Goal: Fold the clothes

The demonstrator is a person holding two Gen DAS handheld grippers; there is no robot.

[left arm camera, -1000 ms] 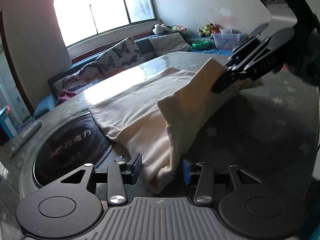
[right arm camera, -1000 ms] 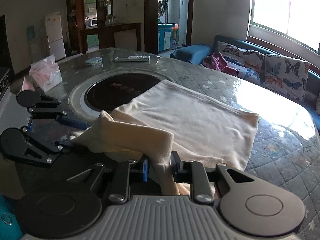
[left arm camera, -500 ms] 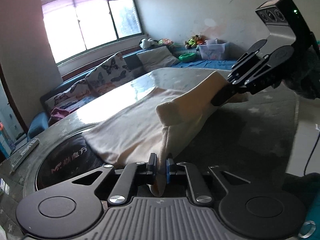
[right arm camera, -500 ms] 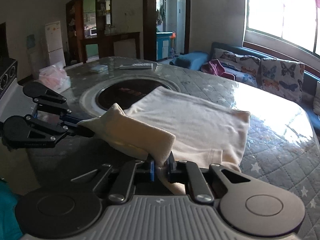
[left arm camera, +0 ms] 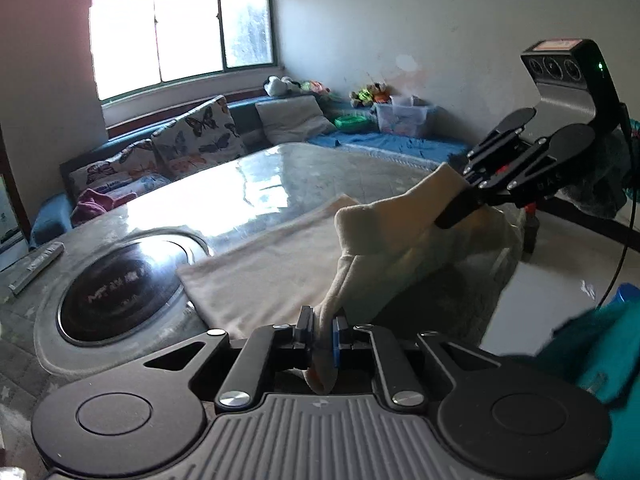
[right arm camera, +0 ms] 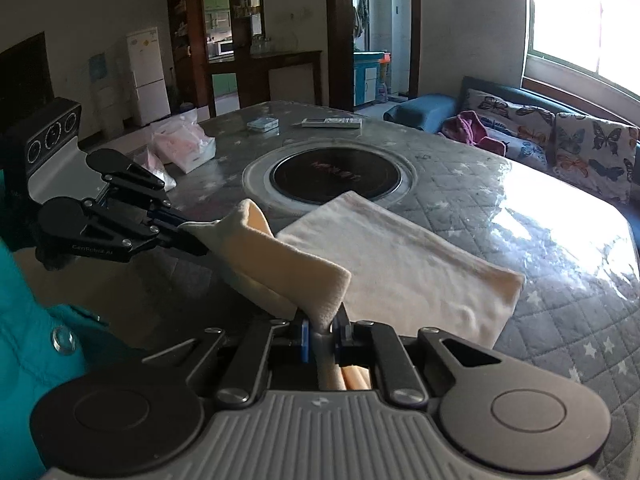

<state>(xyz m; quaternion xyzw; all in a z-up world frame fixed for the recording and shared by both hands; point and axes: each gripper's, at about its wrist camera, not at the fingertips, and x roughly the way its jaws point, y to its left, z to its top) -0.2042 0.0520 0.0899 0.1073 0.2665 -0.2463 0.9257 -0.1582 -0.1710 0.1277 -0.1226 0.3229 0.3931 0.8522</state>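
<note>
Grippers both pinching near corners of cream garment (right arm camera: pixel 400 264), left gripper (left arm camera: pixel 320 334), right gripper (right arm camera: pixel 322 334), near edge lifted off worktop (right arm camera: pixel 560 280); mid-fold, apparently, calling for carrying corners evenly to far edge.

Black left tongs (left arm camera: pixel 321 334) and right tongs (right arm camera: pixel 322 334) with blue finger pads, silver screws, ribbed grey housings; teal quilted sleeve (right arm camera: pixel 24 344) with a snap button.

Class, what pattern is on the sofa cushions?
Butterflies on a pale ground; the cushions show best in the right wrist view.
</note>
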